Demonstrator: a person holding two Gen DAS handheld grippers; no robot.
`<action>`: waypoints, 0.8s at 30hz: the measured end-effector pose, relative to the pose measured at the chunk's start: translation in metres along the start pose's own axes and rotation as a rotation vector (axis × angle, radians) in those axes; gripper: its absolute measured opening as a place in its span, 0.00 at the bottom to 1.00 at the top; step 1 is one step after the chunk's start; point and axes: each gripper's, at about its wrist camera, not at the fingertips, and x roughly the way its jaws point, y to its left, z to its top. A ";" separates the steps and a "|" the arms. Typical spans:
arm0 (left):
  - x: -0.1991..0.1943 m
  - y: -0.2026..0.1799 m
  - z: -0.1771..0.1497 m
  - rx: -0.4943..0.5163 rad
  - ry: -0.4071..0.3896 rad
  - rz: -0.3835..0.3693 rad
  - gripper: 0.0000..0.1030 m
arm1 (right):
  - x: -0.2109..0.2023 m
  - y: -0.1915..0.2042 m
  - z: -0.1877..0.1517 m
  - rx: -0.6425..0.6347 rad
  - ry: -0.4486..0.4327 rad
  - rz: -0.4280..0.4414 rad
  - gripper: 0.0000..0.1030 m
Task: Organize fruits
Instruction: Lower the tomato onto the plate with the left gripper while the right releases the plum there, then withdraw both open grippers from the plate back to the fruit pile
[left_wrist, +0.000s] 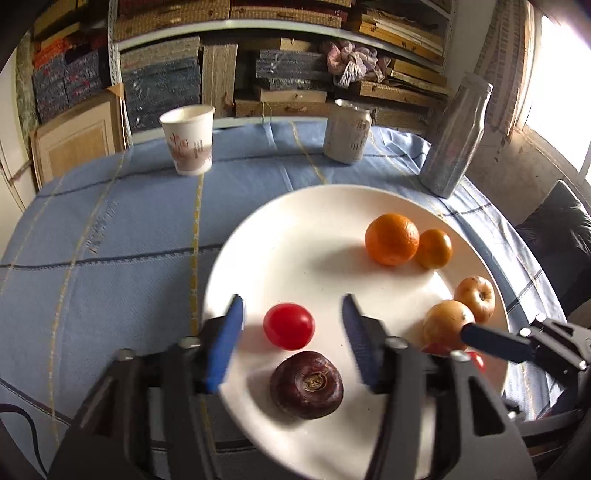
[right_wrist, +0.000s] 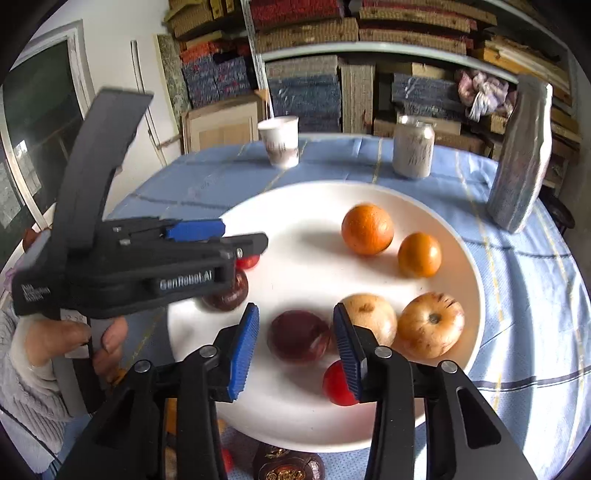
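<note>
A: Left wrist view first: our left gripper (left_wrist: 292, 310) hangs over the near part of the white plate (left_wrist: 295, 236), its blue ribbed pads spread wide with nothing clamped. The red tomato (left_wrist: 289, 326) lies on the plate in the gap between them, apart from both pads, and the dark purple fruit (left_wrist: 306, 384) lies just nearer us.

B: We judge the wide spread is there to straddle that round, glossy tomato. Farther back, the large orange (left_wrist: 392, 239) touches the small orange (left_wrist: 434, 248), and two russet apples (left_wrist: 458, 314) sit by the right rim, so the fruit seems grouped in pairs by kind.

A: The apple skins look matt and speckled; the plate is smooth and shallow.

B: Right wrist view: our right gripper (right_wrist: 295, 325) is likewise parted, holding nothing. A second purple fruit (right_wrist: 298, 335) rests on the plate between its pads, and a second red tomato (right_wrist: 338, 384) peeks out beside the right pad.

A: The paper cup (right_wrist: 279, 142), can (right_wrist: 413, 146) and foil-wrapped bottle (right_wrist: 519, 157) stand well apart on the blue woven cloth (right_wrist: 535, 280).
</note>
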 end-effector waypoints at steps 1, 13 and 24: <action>-0.004 0.000 0.000 0.003 -0.006 0.000 0.55 | -0.008 -0.001 0.003 0.000 -0.019 0.000 0.41; -0.134 -0.001 -0.008 0.015 -0.168 0.091 0.71 | -0.161 0.034 0.016 -0.065 -0.327 -0.004 0.57; -0.175 -0.013 -0.094 0.045 -0.182 0.148 0.88 | -0.211 0.062 -0.037 -0.088 -0.397 0.042 0.78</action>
